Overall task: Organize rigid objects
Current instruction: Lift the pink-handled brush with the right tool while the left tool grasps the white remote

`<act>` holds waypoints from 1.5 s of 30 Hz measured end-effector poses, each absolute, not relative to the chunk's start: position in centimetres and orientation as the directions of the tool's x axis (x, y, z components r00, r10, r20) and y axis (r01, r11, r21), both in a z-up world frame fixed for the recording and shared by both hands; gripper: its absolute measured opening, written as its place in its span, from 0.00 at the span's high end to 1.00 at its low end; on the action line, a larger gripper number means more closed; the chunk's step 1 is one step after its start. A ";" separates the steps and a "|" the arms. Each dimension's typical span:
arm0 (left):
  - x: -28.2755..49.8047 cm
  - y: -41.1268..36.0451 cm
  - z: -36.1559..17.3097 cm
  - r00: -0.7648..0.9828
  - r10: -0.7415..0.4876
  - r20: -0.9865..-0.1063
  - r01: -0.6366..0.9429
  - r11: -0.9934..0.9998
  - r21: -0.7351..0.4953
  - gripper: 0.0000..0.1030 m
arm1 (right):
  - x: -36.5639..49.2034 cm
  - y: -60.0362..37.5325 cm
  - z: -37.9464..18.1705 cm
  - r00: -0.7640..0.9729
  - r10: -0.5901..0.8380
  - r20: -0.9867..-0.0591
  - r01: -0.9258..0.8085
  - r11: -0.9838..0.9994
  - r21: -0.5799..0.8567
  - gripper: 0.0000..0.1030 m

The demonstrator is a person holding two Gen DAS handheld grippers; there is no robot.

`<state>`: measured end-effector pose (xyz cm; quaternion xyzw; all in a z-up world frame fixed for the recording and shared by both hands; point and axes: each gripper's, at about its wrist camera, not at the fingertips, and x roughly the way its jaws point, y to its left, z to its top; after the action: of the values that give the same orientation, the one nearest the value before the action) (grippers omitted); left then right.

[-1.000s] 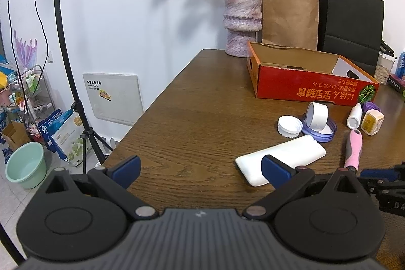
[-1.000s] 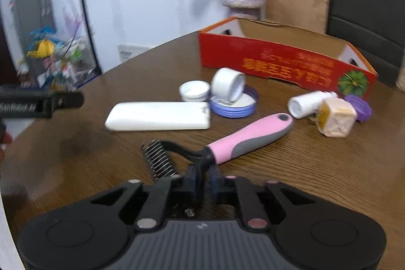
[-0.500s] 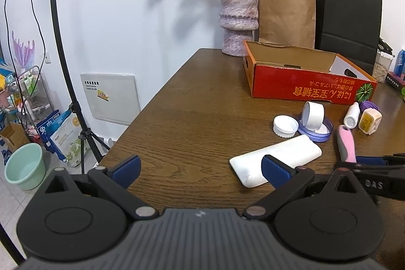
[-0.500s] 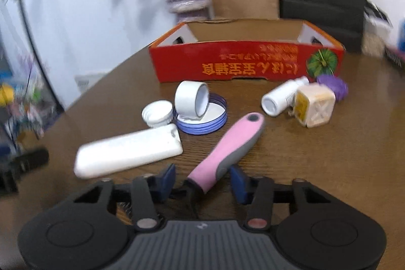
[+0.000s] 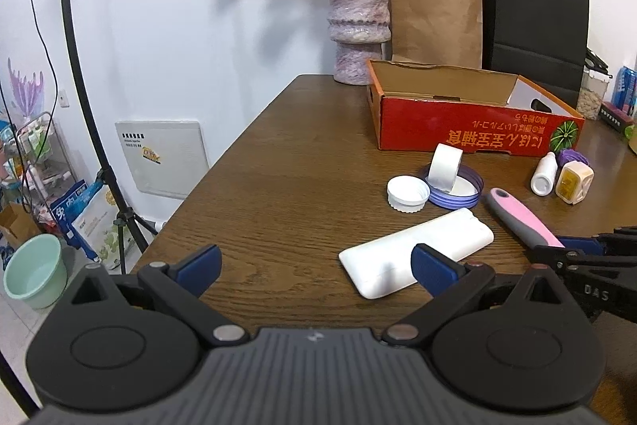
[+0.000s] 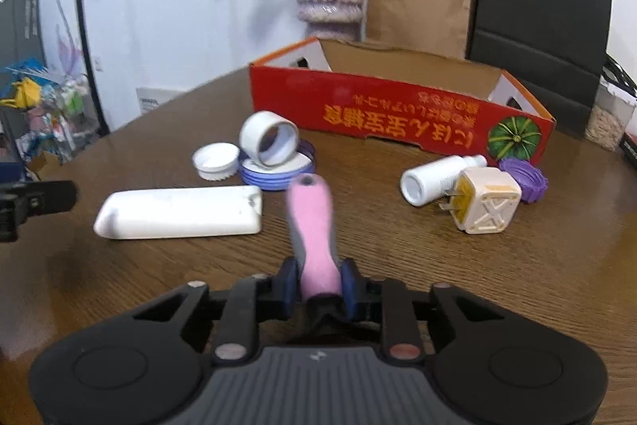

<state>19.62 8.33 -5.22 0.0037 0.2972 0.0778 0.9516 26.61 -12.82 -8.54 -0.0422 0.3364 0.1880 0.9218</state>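
My right gripper (image 6: pixel 317 281) is shut on the pink and grey handle of a pet comb (image 6: pixel 313 222), which points away from me toward the red cardboard box (image 6: pixel 398 118). The comb's toothed head is hidden under the gripper. The comb (image 5: pixel 517 216) and right gripper (image 5: pixel 577 249) also show at the right of the left wrist view. My left gripper (image 5: pixel 314 265) is open and empty, above the table's near edge, with a white flat case (image 5: pixel 414 251) by its right finger.
On the wooden table (image 5: pixel 286 162) lie a white cap (image 6: pixel 215 160), a tape roll (image 6: pixel 270 140) on a blue lid, a white bottle (image 6: pixel 434 178), a beige plug cube (image 6: pixel 487 200) and a purple lid (image 6: pixel 525 178). A vase (image 5: pixel 358 26) and paper bags stand behind the box.
My right gripper has swung around the comb's handle and closed on it; the handle now points straight ahead. The left gripper has barely moved.
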 end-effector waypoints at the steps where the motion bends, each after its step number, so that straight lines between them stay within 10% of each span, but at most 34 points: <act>1: 19.8 8.3 -5.3 0.810 0.154 -0.566 -0.147 0.987 0.059 0.00 | 26.4 -13.0 -8.6 0.711 0.326 -0.623 -0.373 0.926 0.059 0.80; 20: 26.4 4.5 -8.4 0.790 0.016 -0.613 0.126 0.974 0.188 0.00 | 26.8 -16.1 -7.8 0.779 0.354 -0.517 -0.312 0.935 0.170 0.80; 28: 28.5 5.3 -9.7 0.712 -0.124 -0.691 0.193 0.981 0.023 0.01 | 26.8 -16.0 -8.0 0.771 0.367 -0.520 -0.322 0.930 0.179 0.80; 36: 26.3 3.1 -9.0 0.743 -0.024 -0.668 0.075 0.996 0.048 0.43 | 26.6 -15.9 -8.0 0.771 0.372 -0.517 -0.329 0.928 0.176 0.80; 45: 25.2 2.8 -8.5 0.748 0.021 -0.663 0.000 0.999 0.032 0.45 | 26.4 -15.8 -7.9 0.773 0.377 -0.510 -0.335 0.925 0.178 0.80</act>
<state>25.24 2.80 -8.52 0.0148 0.3548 0.0055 0.9348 26.39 -15.85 -7.90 0.0383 0.2789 0.1893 0.9407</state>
